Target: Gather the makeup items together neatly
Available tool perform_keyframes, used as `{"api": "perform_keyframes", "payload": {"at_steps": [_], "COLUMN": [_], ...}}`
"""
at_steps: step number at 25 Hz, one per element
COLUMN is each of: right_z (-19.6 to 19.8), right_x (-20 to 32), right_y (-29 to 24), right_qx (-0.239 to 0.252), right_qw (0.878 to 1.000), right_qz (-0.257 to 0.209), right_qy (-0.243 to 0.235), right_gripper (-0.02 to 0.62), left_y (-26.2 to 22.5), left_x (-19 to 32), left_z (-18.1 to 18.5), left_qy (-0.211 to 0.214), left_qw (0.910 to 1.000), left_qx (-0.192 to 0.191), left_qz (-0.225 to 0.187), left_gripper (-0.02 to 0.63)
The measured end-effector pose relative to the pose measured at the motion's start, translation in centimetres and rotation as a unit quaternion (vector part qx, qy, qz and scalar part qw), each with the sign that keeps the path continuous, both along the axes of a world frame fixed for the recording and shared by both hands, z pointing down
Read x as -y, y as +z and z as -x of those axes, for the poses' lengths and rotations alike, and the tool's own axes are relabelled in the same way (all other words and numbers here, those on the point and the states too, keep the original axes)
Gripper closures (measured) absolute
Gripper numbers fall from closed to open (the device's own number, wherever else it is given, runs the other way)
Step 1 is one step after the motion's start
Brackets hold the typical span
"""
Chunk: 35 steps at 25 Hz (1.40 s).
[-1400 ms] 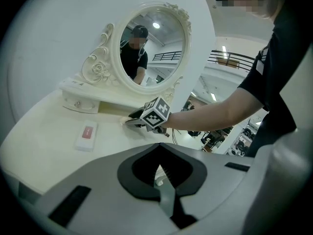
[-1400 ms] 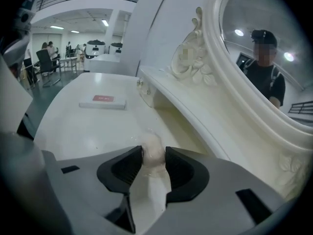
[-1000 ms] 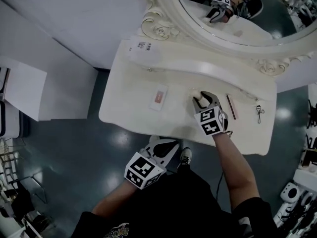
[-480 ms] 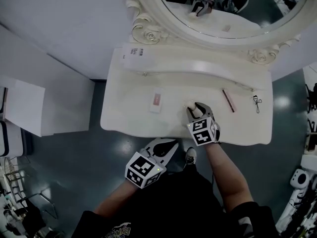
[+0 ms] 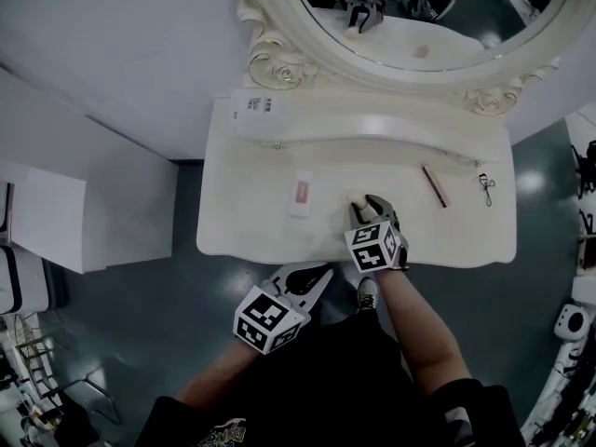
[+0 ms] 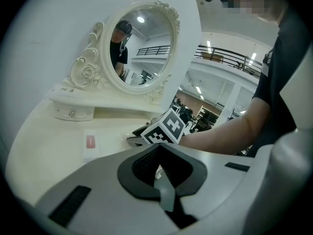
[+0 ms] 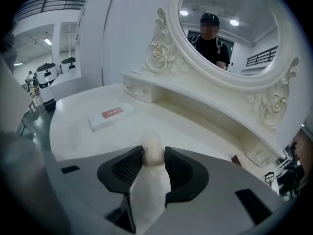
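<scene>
Head view: looking steeply down on a white worktop (image 5: pixel 251 236) below a big round mirror (image 5: pixel 447 26) with a curly white frame. Reaching over the front edge with the right hand-held gripper (image 5: pixel 370 209) and gripping a pale rounded makeup item (image 5: pixel 358 196) near the middle of the worktop. Hard to tell whether touching the worktop or hanging just above it. Seeing in the right gripper view both pads pressing on the sides of that item, with the jaws set wide around it and its round top poking out past them. Holding the left hand-held gripper (image 5: pixel 315 274) low in front of the worktop, over the dark floor (image 5: pixel 140 296), well apart from the makeup. Showing in the left gripper view jaws closed together with nothing between them. Lying flat to the left of the held item, near but not touching: a flat white box (image 5: pixel 301 192) with a pink label. Lying well off to the right: a thin brown stick (image 5: pixel 434 185), and further right, close to the edge, a small eyelash curler (image 5: pixel 486 188). Sitting at the back left corner, just under the mirror frame: a white paper tag (image 5: pixel 258 106) with dark print too small to read.
</scene>
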State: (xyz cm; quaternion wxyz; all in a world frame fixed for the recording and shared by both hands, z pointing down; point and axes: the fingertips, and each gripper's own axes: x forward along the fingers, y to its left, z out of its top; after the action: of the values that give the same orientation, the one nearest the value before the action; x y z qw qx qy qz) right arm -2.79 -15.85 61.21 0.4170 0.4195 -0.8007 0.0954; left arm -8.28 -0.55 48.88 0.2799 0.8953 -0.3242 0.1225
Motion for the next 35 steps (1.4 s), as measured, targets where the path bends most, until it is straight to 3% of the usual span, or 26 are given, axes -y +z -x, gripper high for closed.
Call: {"api": "perform_keyframes", "payload": {"at_steps": [10,23,30,34,35], "right_z": [0.8,0.8,-0.4,-1.9,-2.5], "right_x": [-0.1,-1.0,-1.9,-2.4,-2.5], "right_y": [0.2,-1.2,-5.0,-6.9,-7.4], "right_qx": [-0.021,-0.002,0.049,0.12,0.136], "right_qw": [1.0,1.0,0.996,0.988,0.985], "right_qz": [-0.009,-0.03,-0.068,-0.068,-0.071], "right_qy": [0.008,0.008,0.028,0.073,0.084], "right_gripper": [0.43,0.388,0.39,0.392,0.417], "left_y": [0.1,0.1,0.1,-0.4,-0.6], "left_x": [0.4,0.2,0.5,1.1,1.3], "left_z": [1.4,1.4,0.8,0.4,0.4], "left_qy": [0.019,0.039,0.05,0.052,0.051], "left_qw": [0.9998,0.9992,0.9987,0.9986,0.9985], "left_qx": [-0.006,-0.013,-0.009,-0.004,-0.003], "left_qz": [-0.001,0.001,-0.002,-0.014,-0.017], "left_gripper": [0.598,0.598,0.598,0.598,0.598]}}
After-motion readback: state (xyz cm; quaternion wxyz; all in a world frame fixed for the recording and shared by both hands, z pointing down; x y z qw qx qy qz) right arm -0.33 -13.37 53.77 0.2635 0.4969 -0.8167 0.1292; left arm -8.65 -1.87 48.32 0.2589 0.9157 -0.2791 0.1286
